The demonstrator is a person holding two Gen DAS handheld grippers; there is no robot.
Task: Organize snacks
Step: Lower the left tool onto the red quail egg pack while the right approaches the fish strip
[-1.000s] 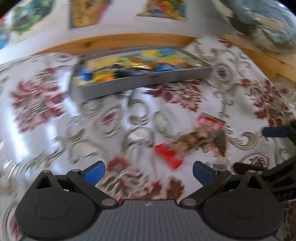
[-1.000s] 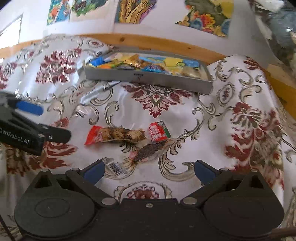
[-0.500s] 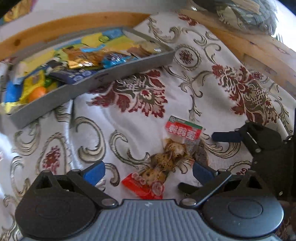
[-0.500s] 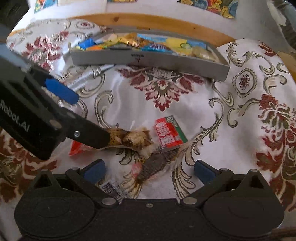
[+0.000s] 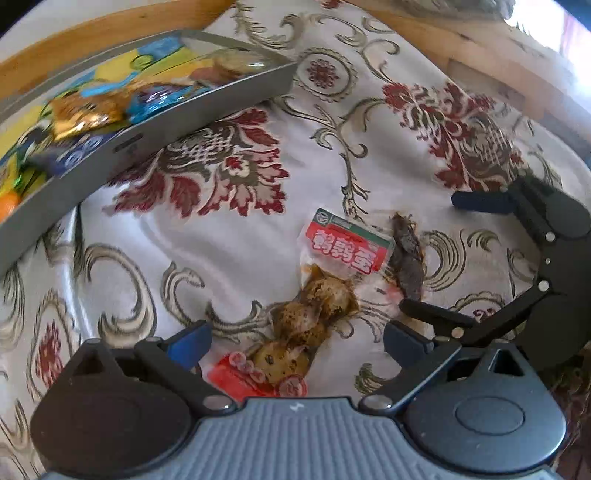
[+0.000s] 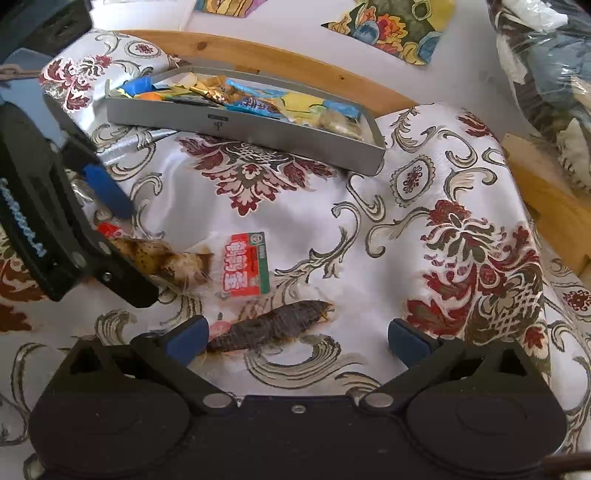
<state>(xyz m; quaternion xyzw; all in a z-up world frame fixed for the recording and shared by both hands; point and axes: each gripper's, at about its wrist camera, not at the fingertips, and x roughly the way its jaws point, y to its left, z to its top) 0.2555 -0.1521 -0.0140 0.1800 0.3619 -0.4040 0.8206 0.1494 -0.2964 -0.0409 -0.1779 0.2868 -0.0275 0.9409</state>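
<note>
Three loose snacks lie on the patterned cloth. A clear pack of brown speckled pieces with a red end (image 5: 295, 332) (image 6: 173, 262) lies between the open fingers of my left gripper (image 5: 297, 341). Beside it are a small red-and-green packet (image 5: 347, 247) (image 6: 245, 264) and a dark brown snack pack (image 5: 406, 258) (image 6: 269, 325). My right gripper (image 6: 297, 336) is open and low over the dark pack, whose left end is by the left fingertip. A grey tray (image 5: 155, 136) (image 6: 236, 127) full of colourful snacks sits at the back.
A wooden rail (image 6: 288, 59) runs behind the tray along a wall with colourful pictures (image 6: 391, 26). A plastic bag of fabric (image 6: 546, 74) sits at the far right. The cloth drops off at the right edge (image 6: 554, 266). A silver object (image 6: 125, 146) lies left of the tray.
Both grippers have moved in and down onto the loose snacks. The left one now straddles the speckled pack, the right one has come over the dark pack. Both stay open.
</note>
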